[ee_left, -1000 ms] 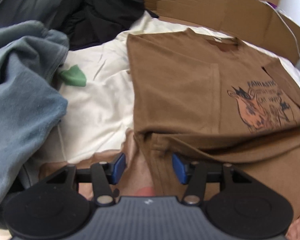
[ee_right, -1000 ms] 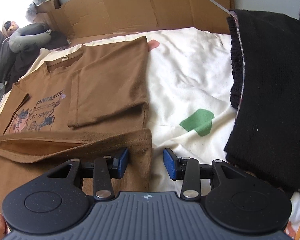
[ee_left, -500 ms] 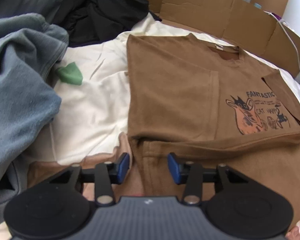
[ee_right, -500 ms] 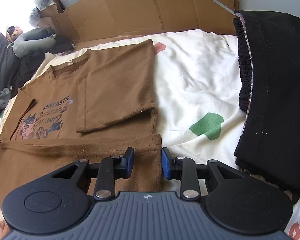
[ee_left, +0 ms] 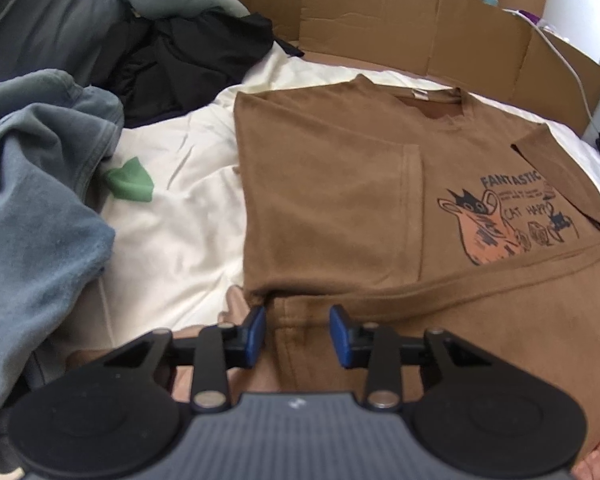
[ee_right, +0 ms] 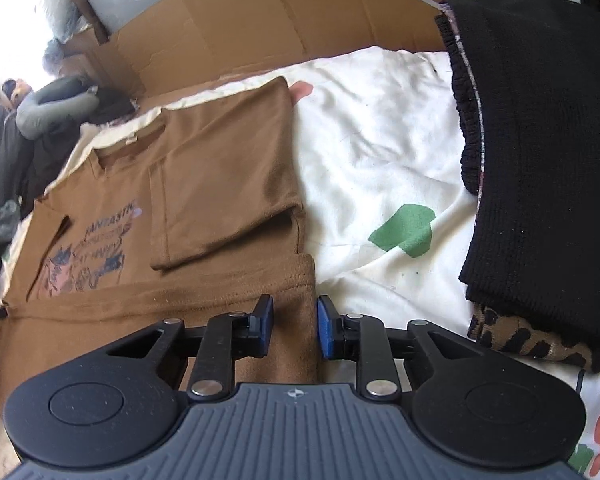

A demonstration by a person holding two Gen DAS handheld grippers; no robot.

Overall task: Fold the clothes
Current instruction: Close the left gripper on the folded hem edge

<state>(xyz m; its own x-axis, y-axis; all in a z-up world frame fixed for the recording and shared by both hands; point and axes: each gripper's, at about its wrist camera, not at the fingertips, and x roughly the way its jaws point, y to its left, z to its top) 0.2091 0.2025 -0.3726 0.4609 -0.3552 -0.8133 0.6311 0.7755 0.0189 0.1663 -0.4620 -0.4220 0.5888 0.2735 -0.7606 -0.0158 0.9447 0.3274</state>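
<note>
1. Since the earlier frames, both claws have been closing around the near hem of the shirt (ee_left: 340, 208), and the hem's corners now lie between the pads.
2. The left claw (ee_left: 298, 330) is seen part-closed; the shirt's left hem corner lies between its blue pads, a gap showing at the left pad. A firm pinch cannot be confirmed.
3. The right claw (ee_right: 294, 326) is seen narrowed; the right hem corner fills the space between its pads, the right pad at the cloth's edge. Pressure cannot be confirmed.
4. The shirt is spread flat ahead of both claws on the sheet (ee_right: 372, 152), sleeves folded inward, print upward.
5. Grey-blue clothes (ee_left: 32, 208) are piled left of the left claw.
6. A black knit (ee_right: 540, 152) lies right of the right claw.
7. Cardboard (ee_left: 380, 40) stands beyond the shirt.
</note>
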